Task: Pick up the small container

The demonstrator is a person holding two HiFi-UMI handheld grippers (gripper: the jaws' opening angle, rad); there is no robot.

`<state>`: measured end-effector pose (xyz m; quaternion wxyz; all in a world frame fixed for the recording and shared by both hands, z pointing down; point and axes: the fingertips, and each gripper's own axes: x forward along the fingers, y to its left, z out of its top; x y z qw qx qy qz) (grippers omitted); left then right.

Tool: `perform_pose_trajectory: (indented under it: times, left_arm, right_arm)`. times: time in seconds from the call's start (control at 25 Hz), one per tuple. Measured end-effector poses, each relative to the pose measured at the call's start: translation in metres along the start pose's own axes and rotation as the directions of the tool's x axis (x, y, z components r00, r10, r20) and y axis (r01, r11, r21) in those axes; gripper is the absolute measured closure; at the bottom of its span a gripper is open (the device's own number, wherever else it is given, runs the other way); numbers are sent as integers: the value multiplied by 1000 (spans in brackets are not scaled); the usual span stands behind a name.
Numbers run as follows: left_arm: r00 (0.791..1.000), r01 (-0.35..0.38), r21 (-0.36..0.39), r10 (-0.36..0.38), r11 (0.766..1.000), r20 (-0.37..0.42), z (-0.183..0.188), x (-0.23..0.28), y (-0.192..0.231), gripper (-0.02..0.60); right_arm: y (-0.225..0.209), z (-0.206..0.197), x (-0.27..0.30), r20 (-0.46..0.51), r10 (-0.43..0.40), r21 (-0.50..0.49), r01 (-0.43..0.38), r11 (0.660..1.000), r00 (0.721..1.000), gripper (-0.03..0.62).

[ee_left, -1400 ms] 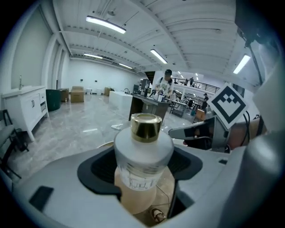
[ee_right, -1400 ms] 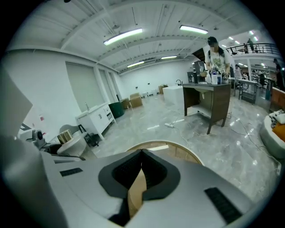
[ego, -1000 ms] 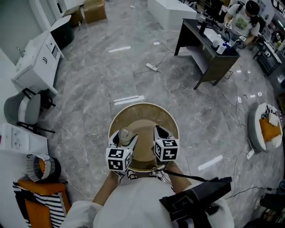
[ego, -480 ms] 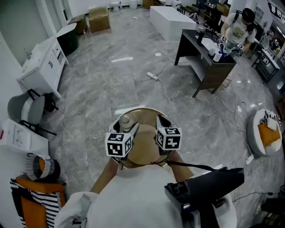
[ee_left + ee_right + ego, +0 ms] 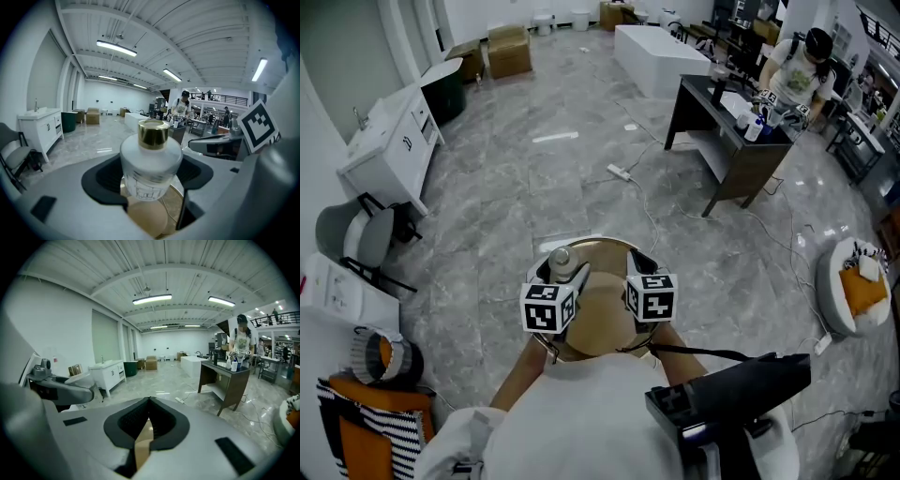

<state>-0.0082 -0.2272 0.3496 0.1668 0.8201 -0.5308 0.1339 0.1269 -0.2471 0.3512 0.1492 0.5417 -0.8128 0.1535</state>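
Two claws sit at the lower centre of the head view, over a round tan worktop (image 5: pixel 602 305), with my left claw (image 5: pixel 565 270) and right claw (image 5: pixel 639 267) side by side. In the left gripper view, the jaws clamp the small container (image 5: pixel 151 161), frosted with a gold cap, mid-frame. In the right gripper view, I see the jaws pressed together with nothing between them

A large, open industrial hall set up as a lab or test workspace. A polished grey stone floor (image 5: pixel 516 197) stretches wide under a high ribbed ceiling with strip lights (image 5: pixel 152 299). A white sink cabinet (image 5: pixel 389 155) stands on its own by the wall. A person (image 5: pixel 795 70) works at a dark desk (image 5: pixel 727 141) crowded with bottles (image 5: pixel 750 127). Cardboard boxes (image 5: pixel 508 49) sit at the far end, a power strip (image 5: pixel 619 172) trails cable across the floor, and a railed mezzanine (image 5: pixel 276 317) overlooks the room.
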Motion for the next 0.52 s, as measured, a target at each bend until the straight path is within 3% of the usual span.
perform_pose_trajectory:
  times: [0.52]
  left_arm:
    - [1000,1,-26,-1,1000,-7,-11,-6,-5,244]
  right_arm:
    - [1,-9,-14,-20,-13,-26,13,1000,1000,571]
